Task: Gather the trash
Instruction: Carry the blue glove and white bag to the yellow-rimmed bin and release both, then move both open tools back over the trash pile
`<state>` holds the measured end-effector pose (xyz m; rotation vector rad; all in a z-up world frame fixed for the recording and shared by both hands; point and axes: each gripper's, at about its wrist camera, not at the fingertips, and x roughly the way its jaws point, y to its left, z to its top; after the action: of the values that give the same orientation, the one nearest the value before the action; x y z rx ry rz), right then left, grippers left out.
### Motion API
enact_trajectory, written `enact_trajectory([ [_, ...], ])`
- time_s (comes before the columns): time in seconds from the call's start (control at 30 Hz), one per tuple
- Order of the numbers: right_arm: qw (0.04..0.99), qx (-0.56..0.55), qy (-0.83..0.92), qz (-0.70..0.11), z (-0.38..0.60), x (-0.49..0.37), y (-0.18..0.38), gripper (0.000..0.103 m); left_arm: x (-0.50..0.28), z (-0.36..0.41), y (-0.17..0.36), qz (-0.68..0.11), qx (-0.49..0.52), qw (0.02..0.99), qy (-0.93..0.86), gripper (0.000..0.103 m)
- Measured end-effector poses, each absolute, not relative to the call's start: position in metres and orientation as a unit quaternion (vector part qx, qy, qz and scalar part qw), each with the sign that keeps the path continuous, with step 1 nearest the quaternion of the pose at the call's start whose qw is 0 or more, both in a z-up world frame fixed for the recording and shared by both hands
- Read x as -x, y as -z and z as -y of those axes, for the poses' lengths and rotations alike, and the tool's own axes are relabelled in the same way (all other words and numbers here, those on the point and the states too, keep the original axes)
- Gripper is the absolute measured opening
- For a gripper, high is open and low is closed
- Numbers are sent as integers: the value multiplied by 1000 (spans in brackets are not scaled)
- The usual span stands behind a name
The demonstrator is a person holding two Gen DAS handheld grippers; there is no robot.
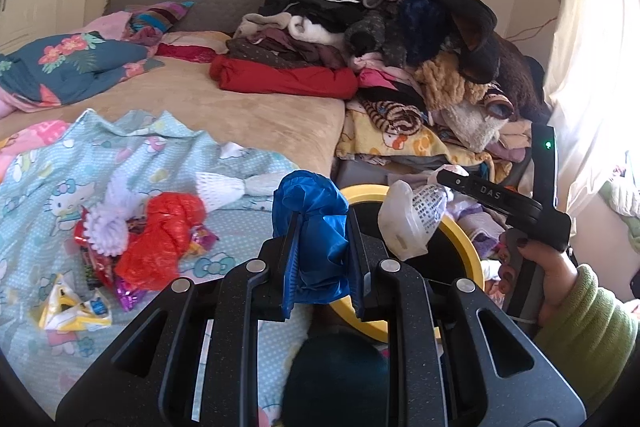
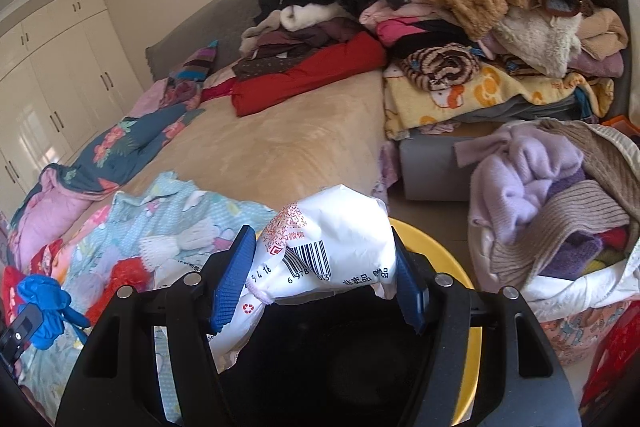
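On the bed [image 1: 248, 115], a tall heap of clothes [image 1: 400, 39] rose at the far side, with a red folded garment [image 1: 288, 79] at its foot and a flowered quilt [image 1: 68, 63] bunched to the left. Nearer, a pale blue cartoon-print sheet [image 1: 52, 179] carried loose litter: a red plastic bag [image 1: 160, 239], white foam netting [image 1: 220, 187] and crumpled wrappers [image 1: 72, 311]. Beside the bed stood a yellow-rimmed bin [image 2: 448, 259] with a dark lining, and a basket of knitwear [image 2: 560, 211] crowded its right. The left gripper [image 1: 320, 247] pinched a crumpled blue plastic bag [image 1: 308, 211] in narrow jaws, near the bin's rim. The right gripper [image 2: 320, 275] clamped a white, barcode-printed wrapper [image 2: 332, 239], puffy and creased, over the bin's mouth.
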<state>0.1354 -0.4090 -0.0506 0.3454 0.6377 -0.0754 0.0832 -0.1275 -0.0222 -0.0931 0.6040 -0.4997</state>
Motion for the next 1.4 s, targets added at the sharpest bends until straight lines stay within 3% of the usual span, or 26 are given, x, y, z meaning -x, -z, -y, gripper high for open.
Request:
enact_trajectory([
  [0.73,937,-130,96,-311,422,-132,61,64,-92,190,55,-331,29,889,315,15],
  [0.93,935,-139,96,-312,424,-133,65,69,-98,205,67,-344,26,879,329,15],
  [1.0,934,-149,94,-311,426,-133,66,78,-100,207,71,-346,27,876,335,27],
  [1.03,933,-153,95,-313,427,-133,67,80,-100,207,73,-345,28,877,334,49],
  [1.07,932,-154,96,-313,427,-134,67,81,-101,206,74,-345,30,877,332,62],
  [1.13,931,-156,98,-314,429,-134,67,83,-102,201,78,-348,38,878,327,69],
  [1.17,931,-158,98,-314,429,-134,67,83,-103,197,79,-349,41,881,317,79],
  [1.27,930,-163,97,-314,428,-134,67,84,-103,188,78,-348,50,886,303,90],
  [1.4,931,-162,88,-315,420,-135,66,84,-102,176,71,-334,48,899,278,92],
])
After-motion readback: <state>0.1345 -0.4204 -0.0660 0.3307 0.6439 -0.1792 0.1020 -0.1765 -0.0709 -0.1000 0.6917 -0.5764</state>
